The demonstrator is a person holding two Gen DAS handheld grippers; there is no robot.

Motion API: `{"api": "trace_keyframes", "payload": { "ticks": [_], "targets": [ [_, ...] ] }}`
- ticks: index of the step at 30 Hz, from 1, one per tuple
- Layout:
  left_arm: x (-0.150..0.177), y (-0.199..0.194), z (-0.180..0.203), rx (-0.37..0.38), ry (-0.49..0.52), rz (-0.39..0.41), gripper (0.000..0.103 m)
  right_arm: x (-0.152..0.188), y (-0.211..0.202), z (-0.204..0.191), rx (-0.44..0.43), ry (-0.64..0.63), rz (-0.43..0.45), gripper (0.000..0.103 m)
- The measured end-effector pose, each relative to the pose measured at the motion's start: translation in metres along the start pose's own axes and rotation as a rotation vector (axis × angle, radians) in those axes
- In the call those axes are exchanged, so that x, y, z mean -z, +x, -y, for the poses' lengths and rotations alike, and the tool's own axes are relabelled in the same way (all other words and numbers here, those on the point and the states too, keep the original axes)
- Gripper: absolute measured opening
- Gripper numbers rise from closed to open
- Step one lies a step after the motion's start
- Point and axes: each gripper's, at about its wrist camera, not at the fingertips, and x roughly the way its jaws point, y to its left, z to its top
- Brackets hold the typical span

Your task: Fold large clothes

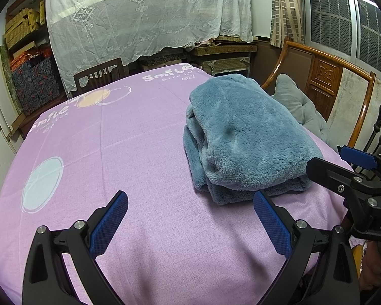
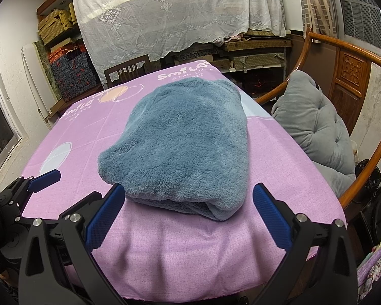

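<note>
Fleece garment (image 2: pixel 183 139), blue and plush, already lies folded into a thick bundle on our purple-covered table (image 1: pixel 139 139) near its right edge, and with our left gripper (image 1: pixel 190 226) and right gripper (image 2: pixel 188 218) both spread wide and empty, we judge the folding essentially finished.

I am seeing the table's purple cloth (image 1: pixel 139 152) lying spread, bearing the folded blue fleece garment (image 2: pixel 185 139).

Soft, perhaps overhead light; fisheye-warped edges
</note>
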Motion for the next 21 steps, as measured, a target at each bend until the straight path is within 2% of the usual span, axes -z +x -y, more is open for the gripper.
{"api": "trace_keyframes", "payload": {
  "ticks": [21],
  "targets": [
    [-0.0013,-0.0051,-0.0006,-0.015,0.009,0.016,0.099,0.0018,-0.0010,0.0011,0.002,0.005,0.005,0.098]
  ]
}}
